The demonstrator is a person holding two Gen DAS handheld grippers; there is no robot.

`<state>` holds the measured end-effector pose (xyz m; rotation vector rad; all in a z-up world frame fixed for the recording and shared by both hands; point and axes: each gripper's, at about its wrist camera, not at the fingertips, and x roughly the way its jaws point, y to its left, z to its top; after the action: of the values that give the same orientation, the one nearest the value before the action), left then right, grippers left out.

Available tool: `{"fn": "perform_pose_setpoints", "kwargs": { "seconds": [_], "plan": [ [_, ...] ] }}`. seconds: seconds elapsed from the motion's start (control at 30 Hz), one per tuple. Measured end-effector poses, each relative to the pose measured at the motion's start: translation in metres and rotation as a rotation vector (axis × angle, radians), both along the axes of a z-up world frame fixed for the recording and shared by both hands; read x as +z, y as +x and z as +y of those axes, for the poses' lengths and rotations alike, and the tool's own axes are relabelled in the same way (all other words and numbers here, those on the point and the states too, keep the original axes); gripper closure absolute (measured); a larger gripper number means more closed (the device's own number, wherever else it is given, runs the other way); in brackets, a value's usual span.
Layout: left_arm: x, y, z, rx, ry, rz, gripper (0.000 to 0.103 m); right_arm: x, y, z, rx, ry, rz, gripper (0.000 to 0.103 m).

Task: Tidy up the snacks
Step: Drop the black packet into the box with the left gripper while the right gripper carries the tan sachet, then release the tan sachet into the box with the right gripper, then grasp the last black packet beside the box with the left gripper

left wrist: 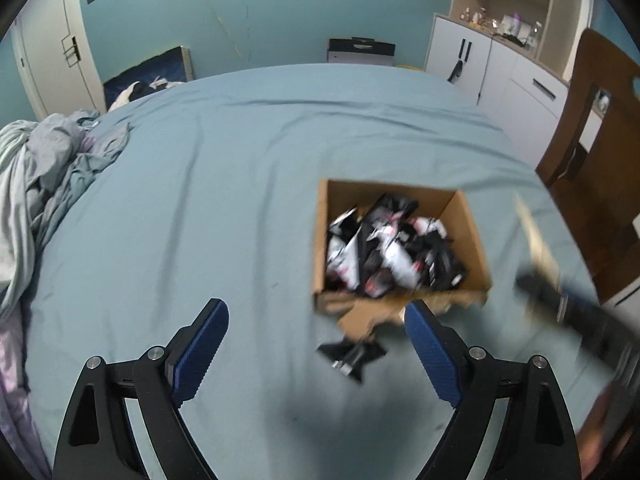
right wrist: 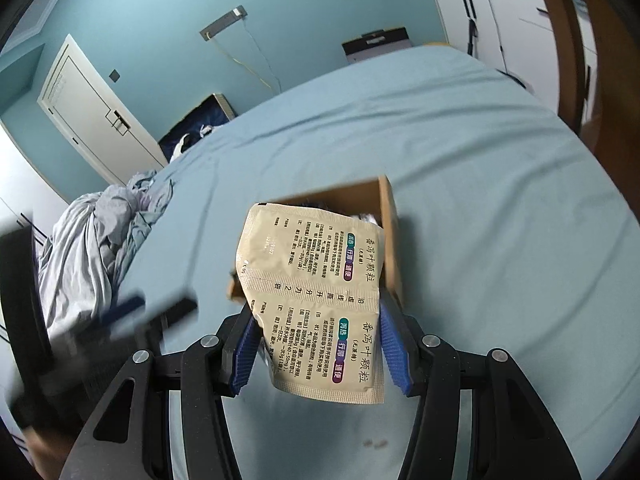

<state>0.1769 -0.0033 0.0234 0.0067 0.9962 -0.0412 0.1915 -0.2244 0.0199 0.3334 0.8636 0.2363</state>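
An open cardboard box [left wrist: 472, 240] sits on the blue bed and holds several black and white snack packets [left wrist: 384, 248]. One black packet [left wrist: 352, 356] lies on the sheet just in front of the box. My left gripper [left wrist: 316, 344] is open and empty, low over the sheet near that packet. My right gripper [right wrist: 316, 344] is shut on a tan double sachet [right wrist: 316, 304] with printed text, held above the box [right wrist: 390, 240]. In the left wrist view the right gripper [left wrist: 560, 296] appears blurred to the right of the box.
The bed sheet [left wrist: 200, 200] spreads wide to the left of the box. Crumpled bedding [left wrist: 48, 168] lies at the left edge. A wooden chair [left wrist: 592, 168] stands at the right, white cabinets [left wrist: 480, 64] behind it.
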Motion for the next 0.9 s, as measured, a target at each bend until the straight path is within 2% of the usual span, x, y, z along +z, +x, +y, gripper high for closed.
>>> {"fn": "perform_pose_setpoints", "kwargs": {
  "seconds": [0.1, 0.27, 0.37, 0.43, 0.5, 0.57, 0.73, 0.9],
  "plan": [
    [-0.013, -0.014, 0.01, 0.046, 0.01, 0.008, 0.012, 0.005, 0.014, 0.007, 0.017, -0.03, -0.004, 0.05],
    [-0.05, -0.025, 0.016, 0.042, 0.014, 0.075, 0.012, -0.002, 0.033, 0.029, 0.061, -0.1, 0.015, 0.05],
    [-0.065, -0.02, 0.02, 0.038, 0.013, 0.111, 0.012, -0.006, 0.048, 0.037, 0.076, -0.071, 0.036, 0.048],
    [-0.071, -0.017, 0.024, 0.055, -0.002, 0.134, 0.012, -0.015, 0.058, 0.035, 0.04, -0.014, 0.062, 0.038],
    [-0.074, -0.015, 0.025, 0.067, -0.032, 0.146, 0.012, -0.022, 0.066, 0.035, 0.013, -0.043, 0.096, 0.032],
    [-0.079, -0.012, 0.022, 0.054, -0.058, 0.162, 0.012, -0.025, 0.071, 0.035, 0.018, -0.052, 0.104, 0.032],
    [-0.087, -0.012, 0.005, 0.02, -0.012, 0.172, 0.012, -0.023, 0.051, 0.016, -0.035, 0.049, 0.141, 0.032],
    [-0.092, -0.016, -0.002, -0.008, 0.02, 0.175, 0.012, -0.025, -0.003, -0.012, -0.071, 0.092, 0.193, 0.032]
  ]
}}
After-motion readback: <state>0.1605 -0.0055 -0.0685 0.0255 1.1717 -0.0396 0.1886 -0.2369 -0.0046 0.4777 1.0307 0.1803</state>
